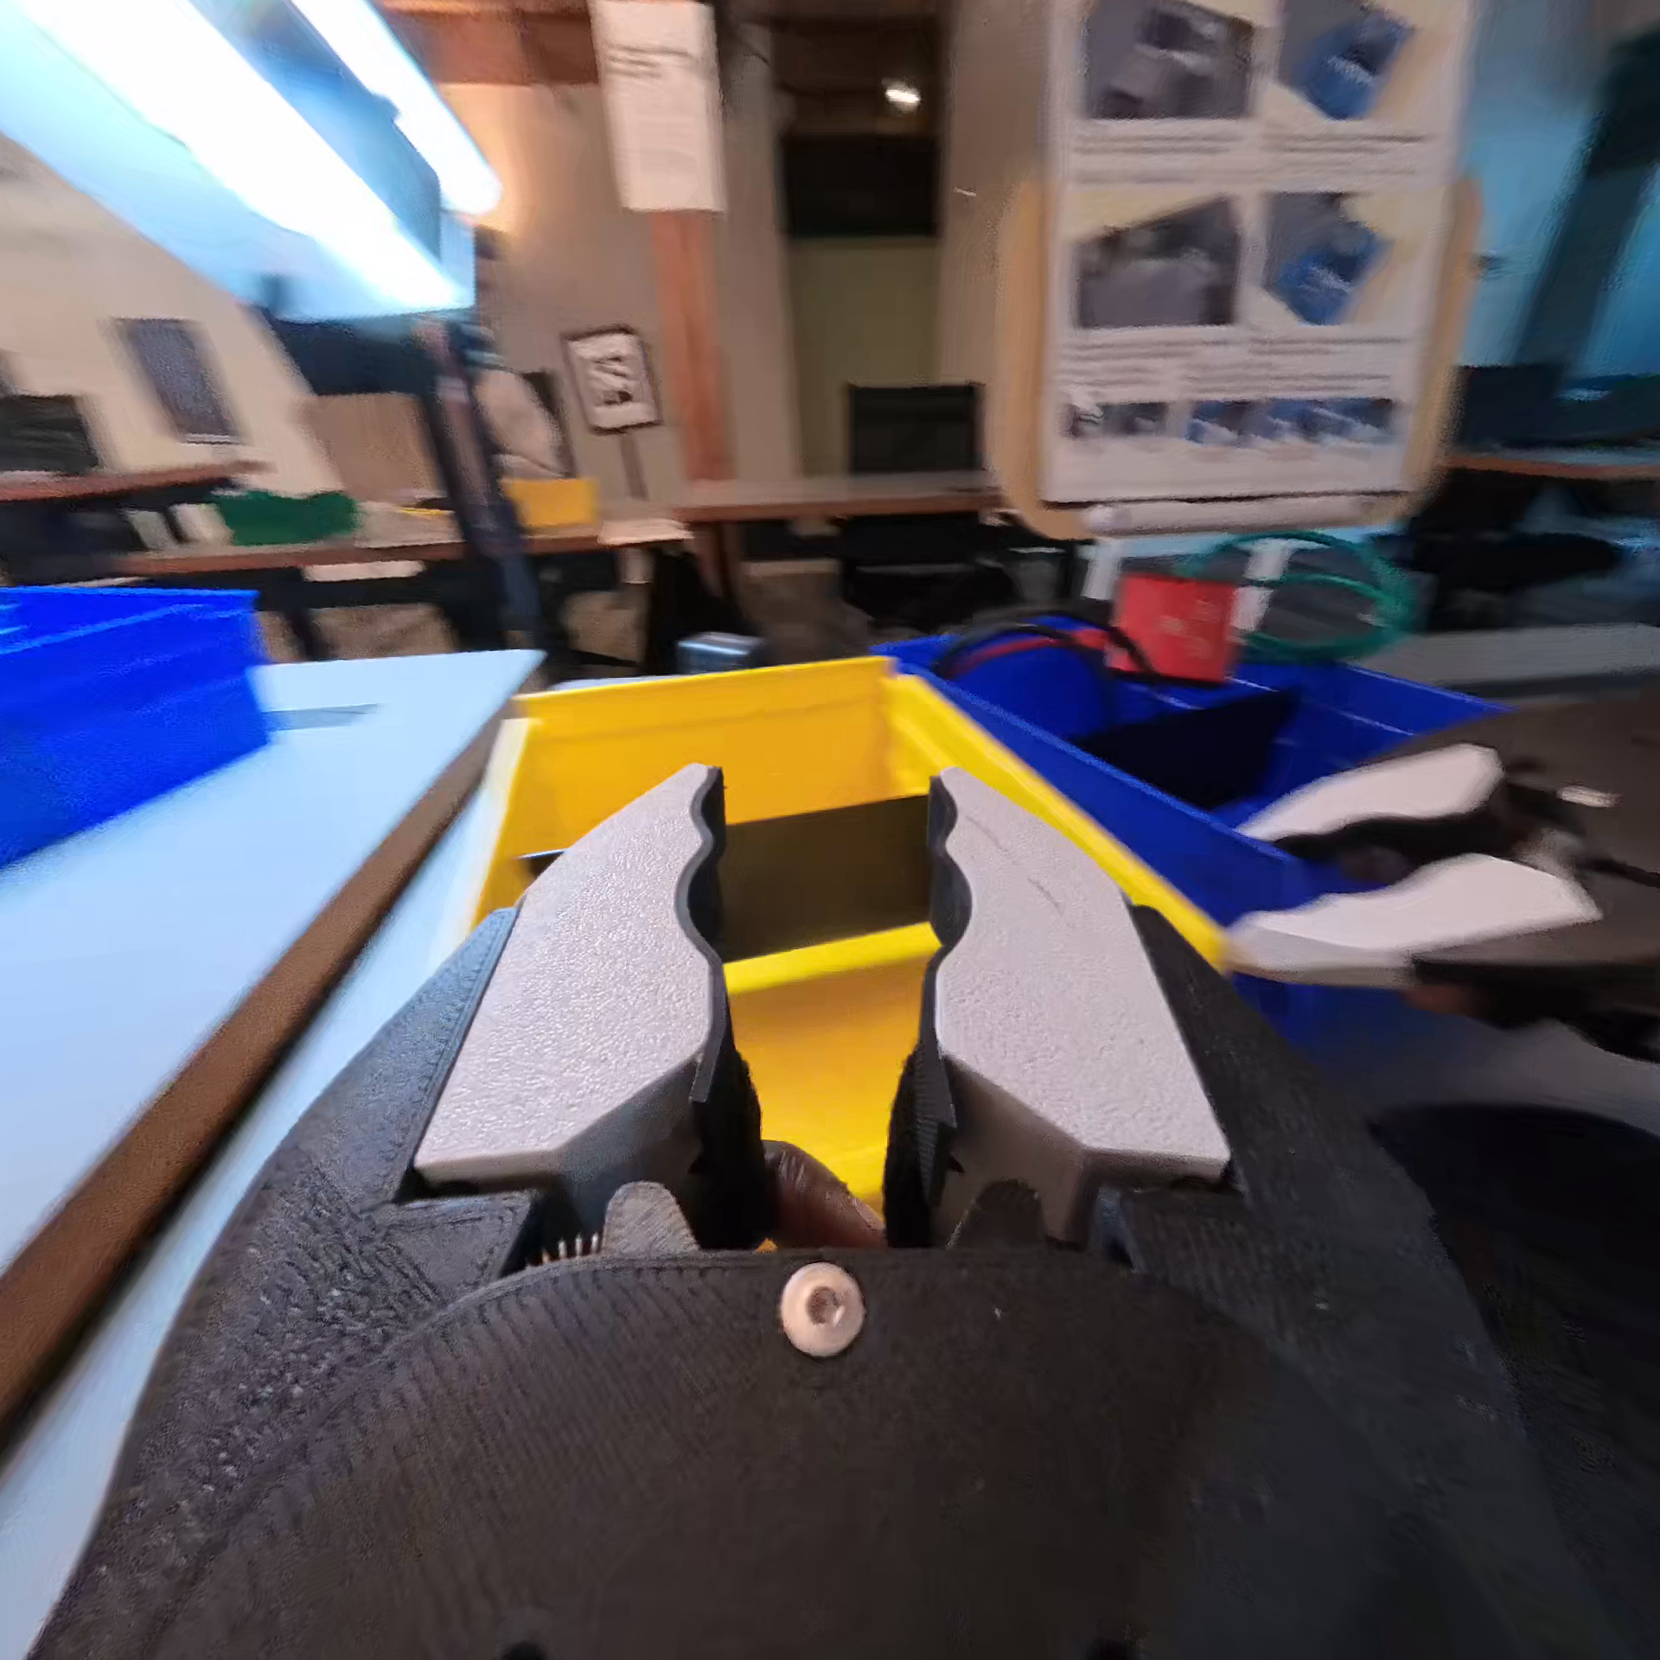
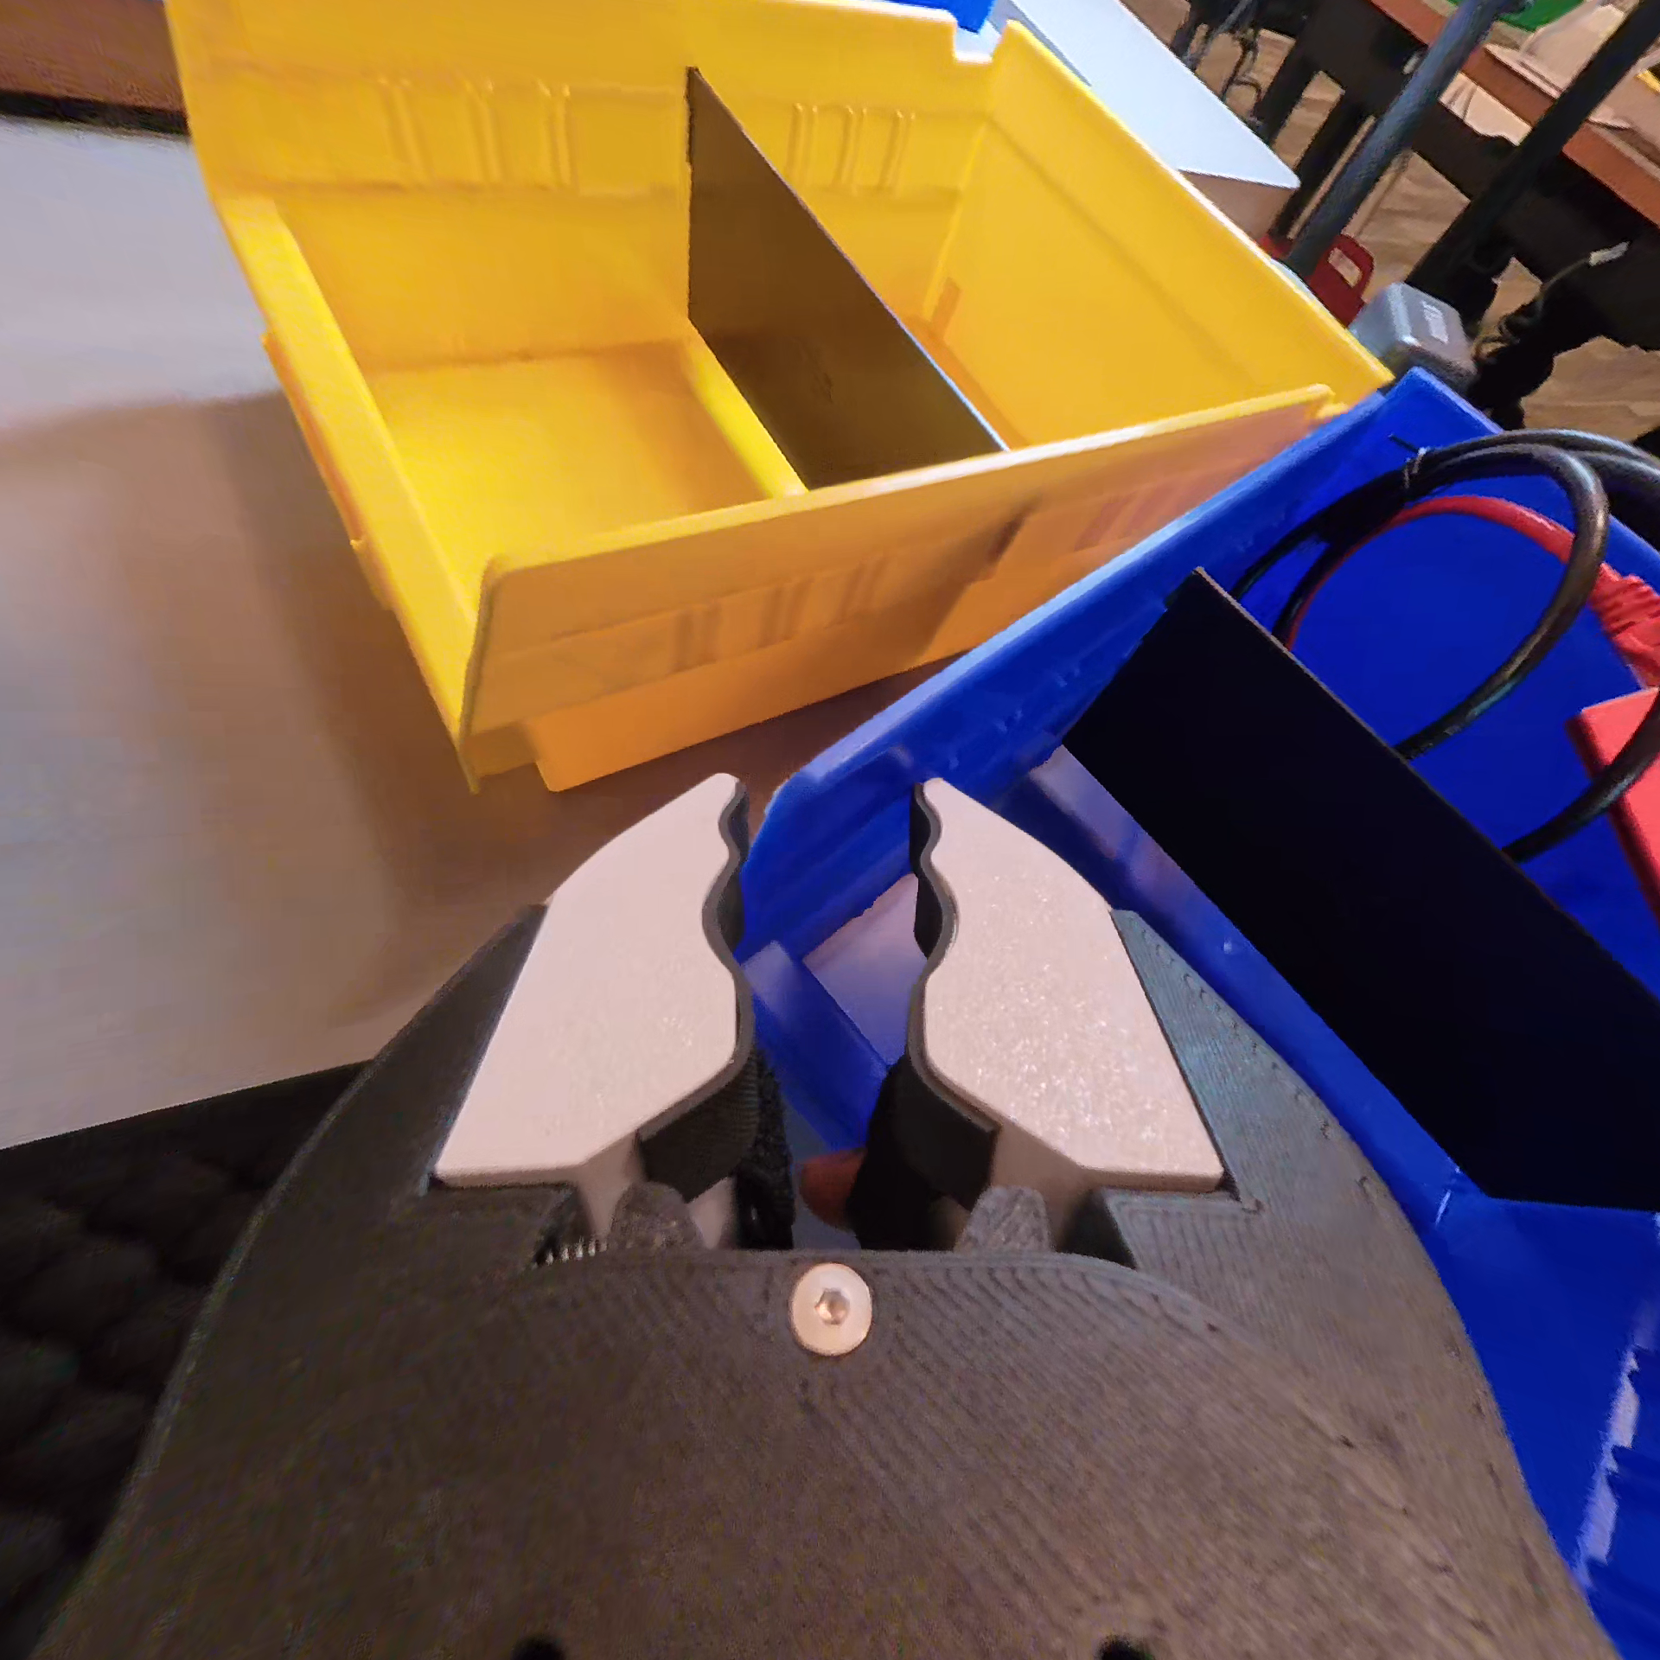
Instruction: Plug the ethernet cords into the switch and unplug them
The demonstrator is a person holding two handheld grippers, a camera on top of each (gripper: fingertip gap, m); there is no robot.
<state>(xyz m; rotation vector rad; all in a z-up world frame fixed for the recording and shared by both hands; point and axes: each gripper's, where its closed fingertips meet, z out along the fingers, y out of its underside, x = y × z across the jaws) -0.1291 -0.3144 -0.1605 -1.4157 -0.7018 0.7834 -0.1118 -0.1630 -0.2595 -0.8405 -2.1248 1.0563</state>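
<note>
cords: red ethernet cord (image 2: 1473, 525) and black cord (image 2: 1563, 557) coiled in blue bin's (image 2: 943, 763) far compartment, past black divider (image 2: 1347, 898) | switch: unseen | left gripper (image 1: 826, 862) apart, empty, over yellow bin (image 1: 790, 719) | right gripper (image 2: 831, 862) apart, empty, at blue bin's near corner | tip: reach over divider, pinch plug not cable

Yellow bin (image 2: 629, 584) & blue bin (image 2: 988, 719) were glossy plastic w/ matt black dividers; gripper fingers (image 1: 593, 970) looked grainy matt grey.

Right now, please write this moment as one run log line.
left tool: open, empty | right tool: open, empty | cords: in blue bin | yellow bin: empty
</note>
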